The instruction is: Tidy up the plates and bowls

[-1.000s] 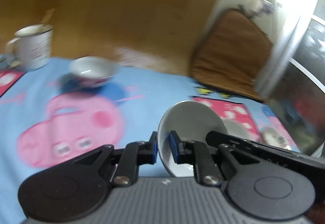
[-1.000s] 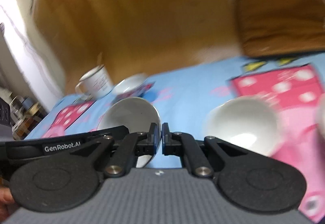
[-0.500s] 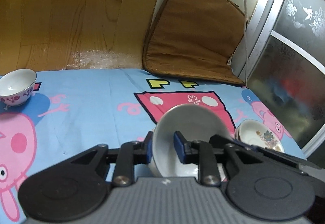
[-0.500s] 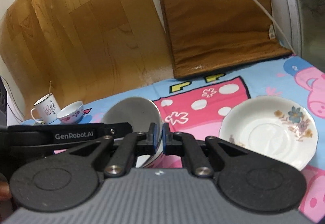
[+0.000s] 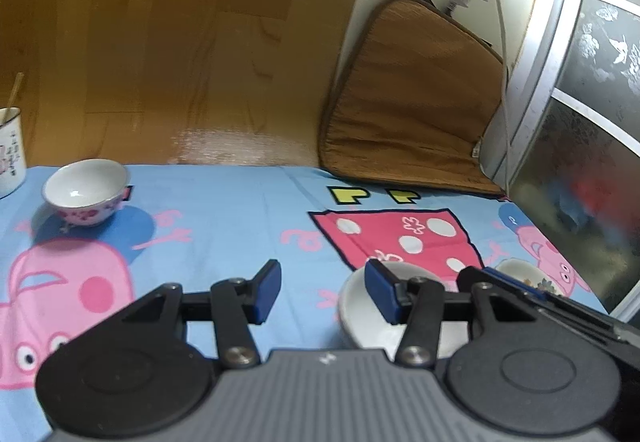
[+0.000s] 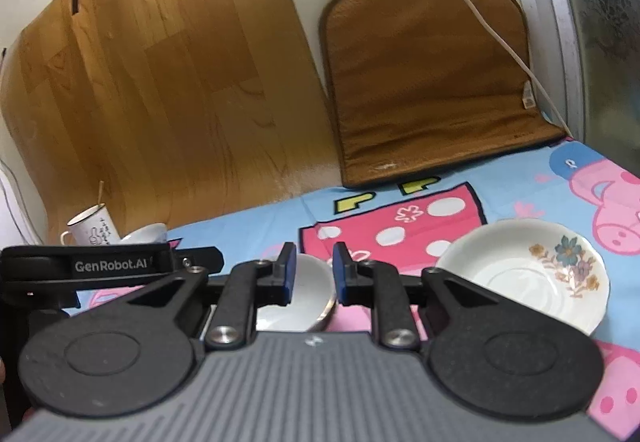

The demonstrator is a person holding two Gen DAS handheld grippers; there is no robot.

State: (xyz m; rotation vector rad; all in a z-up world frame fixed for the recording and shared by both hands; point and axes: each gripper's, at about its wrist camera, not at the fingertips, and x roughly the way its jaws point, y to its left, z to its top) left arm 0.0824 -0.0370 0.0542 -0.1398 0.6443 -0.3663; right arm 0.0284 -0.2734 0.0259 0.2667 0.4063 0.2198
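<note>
Both the left gripper point(image 5: 320, 292) and the right gripper point(image 6: 313, 274) are opening, letting go of the plain white ceramic bowl point(image 6: 298, 298), now resting upright just beside the flowered white saucer point(image 6: 520, 274) toward the cartoon-printed blue cloth's point(image 5: 240, 209) right edge, set down where moments ago it hung tilted in their grip.

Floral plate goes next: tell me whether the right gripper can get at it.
Probably yes. The floral plate lies bare just right of the opening right gripper, with only cloth around it; the white bowl sits clear, leftward.

Left claw point(image 5: 322, 292) and right claw point(image 6: 313, 274) opening, seemingly empty.
</note>
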